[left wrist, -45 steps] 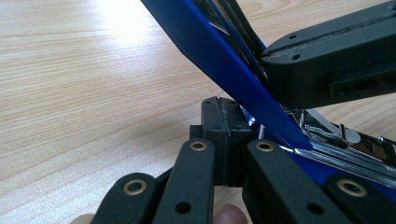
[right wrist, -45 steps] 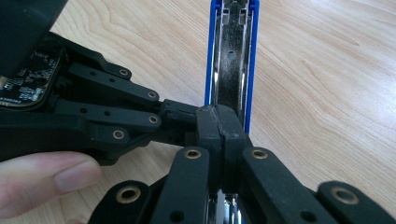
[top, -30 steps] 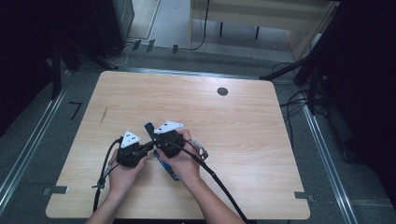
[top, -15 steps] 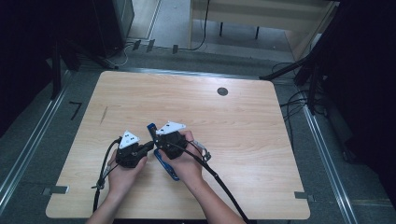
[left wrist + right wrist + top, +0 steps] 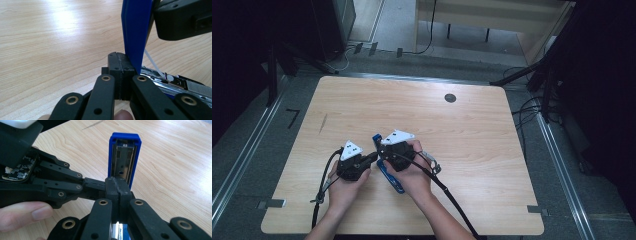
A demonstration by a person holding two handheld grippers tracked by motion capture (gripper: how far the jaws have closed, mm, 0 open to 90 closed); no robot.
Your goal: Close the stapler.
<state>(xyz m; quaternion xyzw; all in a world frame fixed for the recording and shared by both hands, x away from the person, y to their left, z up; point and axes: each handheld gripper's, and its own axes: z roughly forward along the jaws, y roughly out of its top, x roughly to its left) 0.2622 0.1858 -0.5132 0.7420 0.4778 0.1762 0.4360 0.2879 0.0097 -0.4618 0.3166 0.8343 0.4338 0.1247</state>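
**Two closed grippers meet at a blue stapler opened on the table**

Two hands work close together at the near middle of the wooden table [image 5: 472, 135]; the left gripper [image 5: 371, 158] and the right gripper [image 5: 381, 152] nearly touch at their tips, just beside a blue stapler [image 5: 388, 175] that lies between the hands.

In the high view the stapler's blue base runs along the tabletop under the right hand [image 5: 412, 177], with its blue end poking up just above the right gripper; a metal part with a white strip sticks out past that hand on the far side.

In the left gripper view the jaws stand pressed together pad to pad, with nothing seen between them; the stapler's blue arm [image 5: 135, 32] rises steeply just beside the jaw tips, touching or nearly touching their edge, and the metal magazine [image 5: 175, 82] lies level behind them; the other gripper's black body hangs above at the upper right.

In the right gripper view the jaws are likewise closed flat against each other; the blue top arm [image 5: 124, 157] stands upright straight behind the tips, its metal channel facing the camera; the left gripper's [image 5: 96, 185] linkage reaches in from the side, its tip meeting the right jaws; whether either pair pinches any edge of the stapler I cannot tell.
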